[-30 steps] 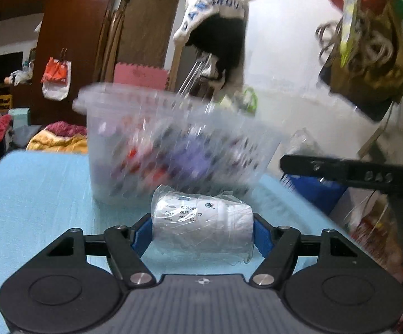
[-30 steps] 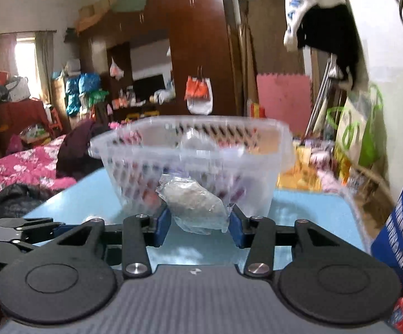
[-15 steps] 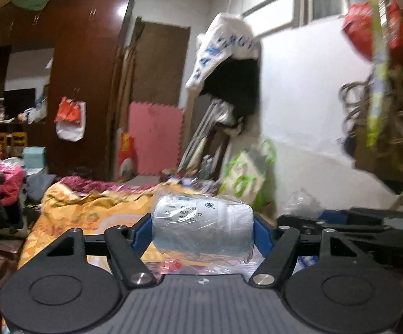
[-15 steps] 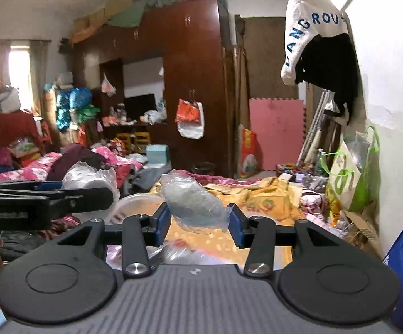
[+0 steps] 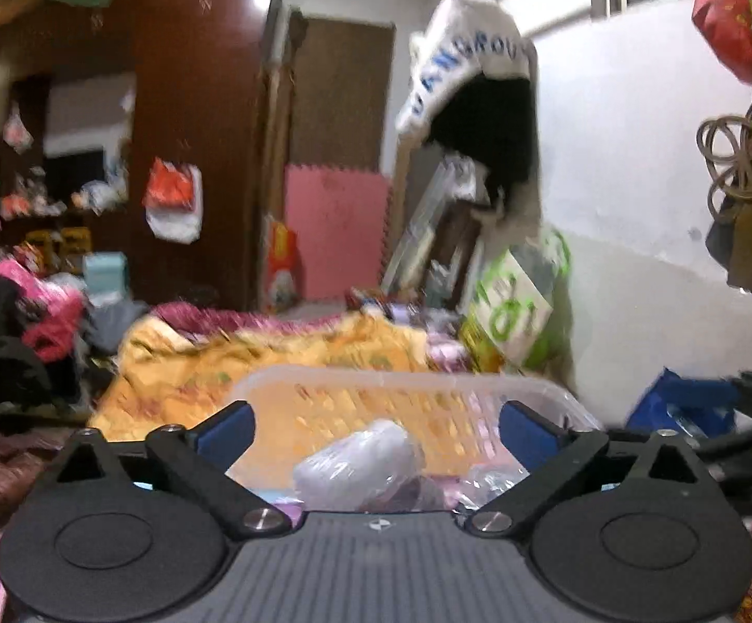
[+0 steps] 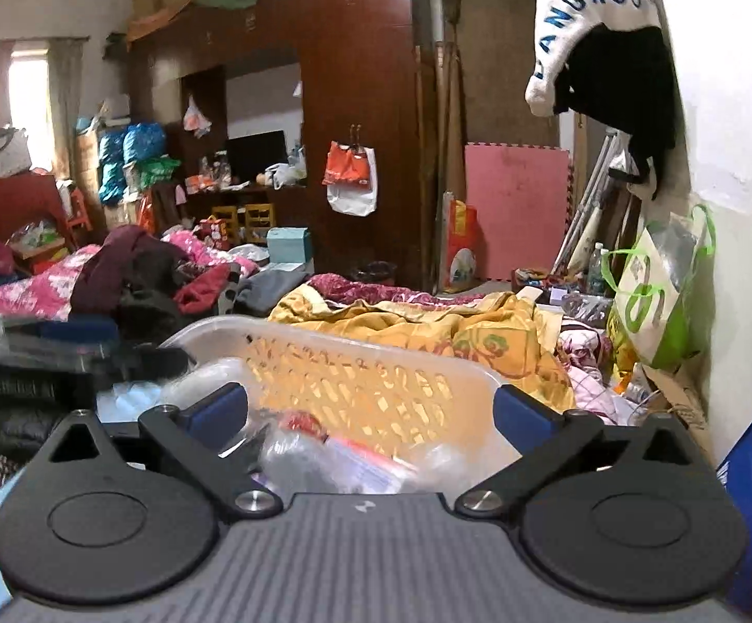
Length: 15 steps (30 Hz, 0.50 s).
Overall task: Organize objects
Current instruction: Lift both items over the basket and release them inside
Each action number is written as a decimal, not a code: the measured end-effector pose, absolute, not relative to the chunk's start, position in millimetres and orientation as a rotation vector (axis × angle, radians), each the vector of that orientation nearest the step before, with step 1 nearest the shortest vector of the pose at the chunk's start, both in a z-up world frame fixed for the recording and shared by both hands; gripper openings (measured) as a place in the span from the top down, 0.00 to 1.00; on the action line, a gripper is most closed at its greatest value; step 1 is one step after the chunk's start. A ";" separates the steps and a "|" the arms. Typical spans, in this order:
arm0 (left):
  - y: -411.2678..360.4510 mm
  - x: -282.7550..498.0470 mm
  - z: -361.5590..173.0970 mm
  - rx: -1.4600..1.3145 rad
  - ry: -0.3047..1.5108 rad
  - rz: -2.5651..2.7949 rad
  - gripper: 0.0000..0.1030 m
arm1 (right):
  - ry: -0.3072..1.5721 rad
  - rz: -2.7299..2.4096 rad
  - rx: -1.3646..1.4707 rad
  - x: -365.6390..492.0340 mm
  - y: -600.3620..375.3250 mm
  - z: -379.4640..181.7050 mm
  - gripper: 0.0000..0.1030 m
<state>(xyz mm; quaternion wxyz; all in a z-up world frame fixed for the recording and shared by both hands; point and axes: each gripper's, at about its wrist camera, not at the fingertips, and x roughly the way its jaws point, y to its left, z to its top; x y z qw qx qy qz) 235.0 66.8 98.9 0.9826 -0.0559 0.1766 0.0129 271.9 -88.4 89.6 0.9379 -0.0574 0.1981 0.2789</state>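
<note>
Left claw (image 5: 376,423) is hanging over the clear slotted basket (image 5: 407,381), fingers spread wide apart and gripping nothing; a plastic-wrapped white roll (image 5: 360,462) is lying loose inside the basket just below and between them. Right claw (image 6: 371,407) is likewise standing apart and empty above the same basket (image 6: 355,348), with crinkled clear packets (image 6: 334,459) piled beneath it, one showing red print. Judging the step as a release into the basket: doing it well likely means lifting both claws straight up and clear of the rim before swinging away, so no finger is snagging the loose wrapping or tipping the light basket. Left view is smearing badly with motion; print on the roll is unreadable. Basket floor, its near wall and the desk under it are being cut off by both claw bodies, so how settled the items are cannot be told. A dark blurred bar (image 6: 38,358) at the left edge of the right view is probably the other tool, not certain. Beyond, a yellow blanket (image 6: 428,322) is heaped on the bed.
</note>
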 end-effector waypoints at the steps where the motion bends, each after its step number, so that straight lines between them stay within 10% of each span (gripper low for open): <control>1: 63.7 229.7 100.9 -0.098 0.331 0.032 0.00 | 0.409 0.564 -0.136 268.4 -89.3 91.2 0.00; 15: 61.7 228.8 95.5 -0.073 0.459 0.078 0.00 | 0.493 0.475 -0.094 262.1 -112.7 85.3 0.00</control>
